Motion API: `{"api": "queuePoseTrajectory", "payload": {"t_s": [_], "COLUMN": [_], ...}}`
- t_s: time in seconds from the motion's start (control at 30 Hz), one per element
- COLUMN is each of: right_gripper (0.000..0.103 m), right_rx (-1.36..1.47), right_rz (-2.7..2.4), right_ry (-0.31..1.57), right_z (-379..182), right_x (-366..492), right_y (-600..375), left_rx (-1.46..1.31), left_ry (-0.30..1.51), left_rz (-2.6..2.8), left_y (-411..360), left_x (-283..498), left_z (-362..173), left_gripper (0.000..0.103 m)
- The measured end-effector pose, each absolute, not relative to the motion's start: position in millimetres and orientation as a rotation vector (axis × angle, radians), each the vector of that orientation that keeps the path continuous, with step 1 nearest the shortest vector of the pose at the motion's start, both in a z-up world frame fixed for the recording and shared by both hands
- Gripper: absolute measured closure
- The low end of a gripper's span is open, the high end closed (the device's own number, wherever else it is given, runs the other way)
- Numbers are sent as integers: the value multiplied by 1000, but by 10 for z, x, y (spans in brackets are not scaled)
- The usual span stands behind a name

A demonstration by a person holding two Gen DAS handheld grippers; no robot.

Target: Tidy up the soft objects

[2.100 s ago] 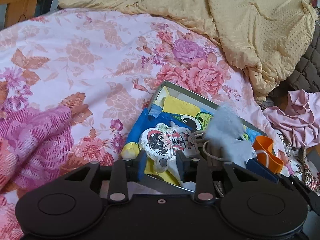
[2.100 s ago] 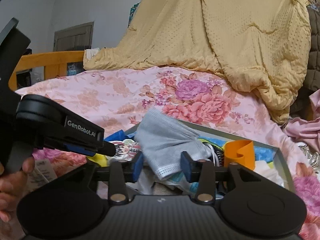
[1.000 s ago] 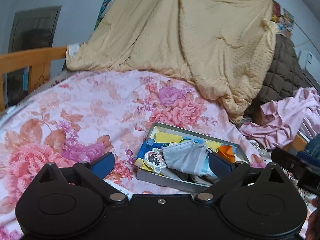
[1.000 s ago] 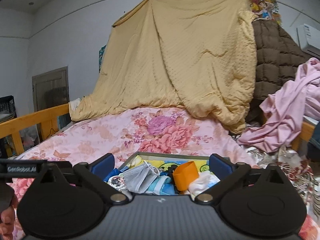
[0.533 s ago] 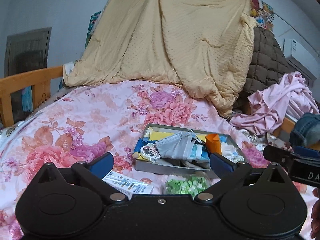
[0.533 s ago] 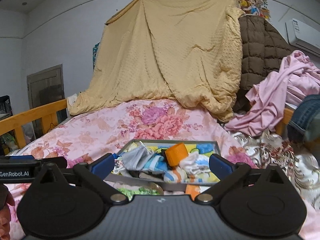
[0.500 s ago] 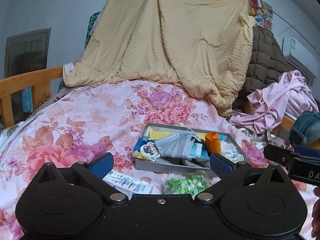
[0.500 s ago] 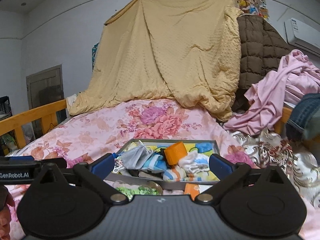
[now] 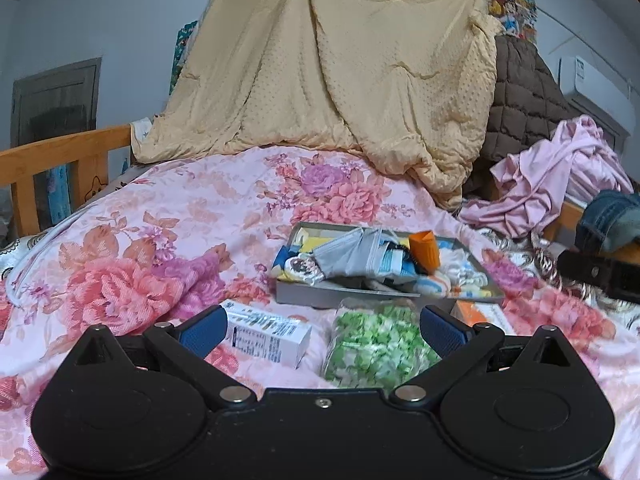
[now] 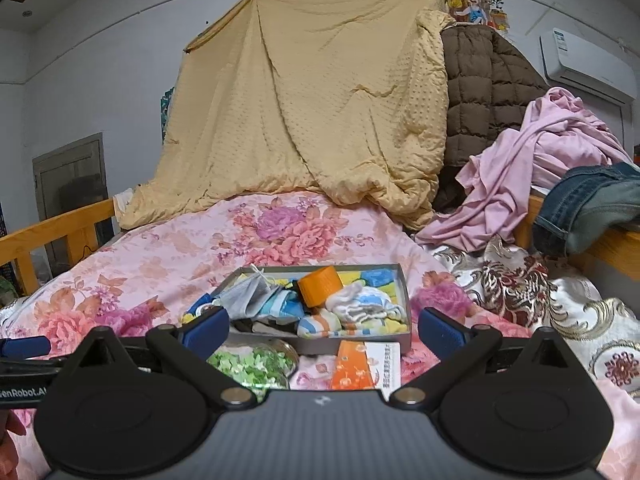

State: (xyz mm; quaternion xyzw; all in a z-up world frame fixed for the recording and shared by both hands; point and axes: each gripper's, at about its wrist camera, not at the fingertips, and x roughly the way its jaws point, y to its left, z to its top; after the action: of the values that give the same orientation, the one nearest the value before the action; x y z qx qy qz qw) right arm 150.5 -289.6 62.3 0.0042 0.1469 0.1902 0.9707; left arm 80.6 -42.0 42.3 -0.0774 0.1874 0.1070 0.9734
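Left wrist view: left tool (image 9: 320,326) spread wide, empty, low over floral bedspread (image 9: 160,232). Grey tray (image 9: 320,294) of soft items straight ahead, long axis across, grey face mask (image 9: 348,254) on top.

Right wrist view: right tool (image 10: 322,330) spread wide, empty; tray (image 10: 404,300) directly ahead, about equally near; socks (image 10: 360,306) inside.

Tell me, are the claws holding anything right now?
No, nothing is held. The left claw and the right claw are both wide open above the bed, and the gray mask lies in the tray.
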Motion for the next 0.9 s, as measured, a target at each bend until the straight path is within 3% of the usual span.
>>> {"api": "queuePoseTrajectory", "payload": {"t_s": [0.9], "right_gripper": [0], "right_rx": [3], "right_rz": [358], "right_ry": [341], "right_z": [345], "right_x": [1254], "right_y": [-2875], "left_rx": [-151], "left_ry": [412], "left_rz": [245], "left_y": [-433], "left_x": [626], "left_z": [252], "left_gripper": [1]}}
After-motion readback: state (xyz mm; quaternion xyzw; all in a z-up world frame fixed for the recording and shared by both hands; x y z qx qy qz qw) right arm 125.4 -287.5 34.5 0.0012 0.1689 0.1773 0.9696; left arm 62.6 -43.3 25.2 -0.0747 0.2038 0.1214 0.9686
